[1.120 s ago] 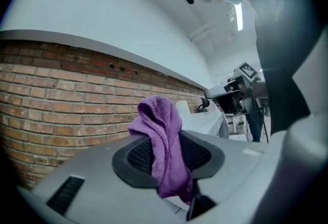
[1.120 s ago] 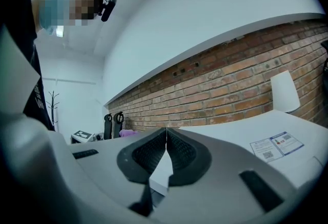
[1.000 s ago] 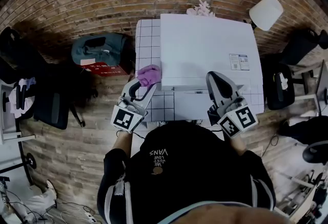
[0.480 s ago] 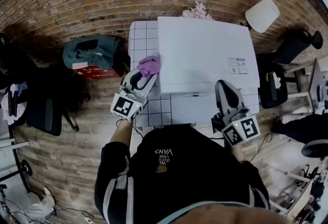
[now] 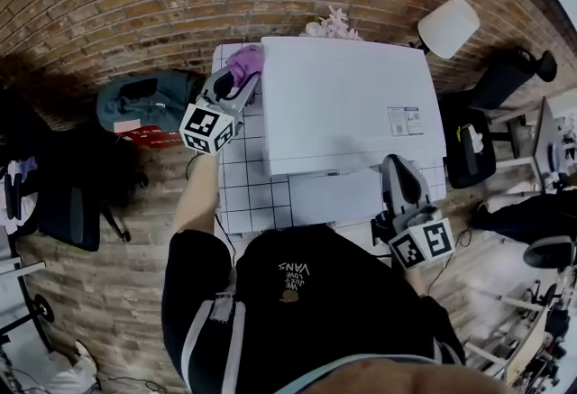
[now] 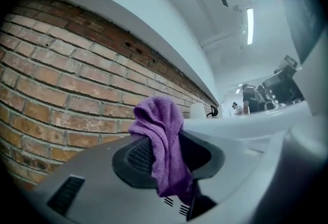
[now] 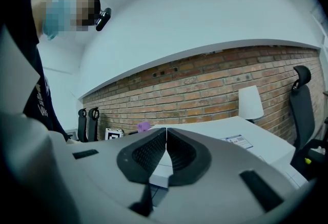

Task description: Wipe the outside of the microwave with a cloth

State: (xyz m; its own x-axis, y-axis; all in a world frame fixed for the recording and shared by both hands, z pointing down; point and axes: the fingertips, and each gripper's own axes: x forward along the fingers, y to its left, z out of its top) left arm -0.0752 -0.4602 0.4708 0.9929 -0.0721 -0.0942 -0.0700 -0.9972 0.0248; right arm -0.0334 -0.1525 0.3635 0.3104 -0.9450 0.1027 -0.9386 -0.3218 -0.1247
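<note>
The white microwave (image 5: pixel 347 104) stands on a white tiled table (image 5: pixel 242 194) against a brick wall. My left gripper (image 5: pixel 236 77) is shut on a purple cloth (image 5: pixel 243 61), held at the microwave's far left corner beside its left side. In the left gripper view the purple cloth (image 6: pixel 163 154) hangs pinched between the jaws, with the microwave's white side (image 6: pixel 287 120) to the right. My right gripper (image 5: pixel 401 174) is shut with nothing in it, at the microwave's near right corner. In the right gripper view the jaws (image 7: pixel 165 138) touch at their tips, with the microwave's top (image 7: pixel 225 133) beyond.
A white lamp shade (image 5: pixel 447 26) stands at the microwave's far right, and a pink flower ornament (image 5: pixel 329 25) sits behind it. A teal bag (image 5: pixel 144 99) lies on the floor left of the table. Dark office chairs (image 5: pixel 509 77) stand to the right.
My left gripper has carried the purple cloth from the microwave's near left corner along its left side to the far left corner. The right gripper has drawn slightly nearer to me.
</note>
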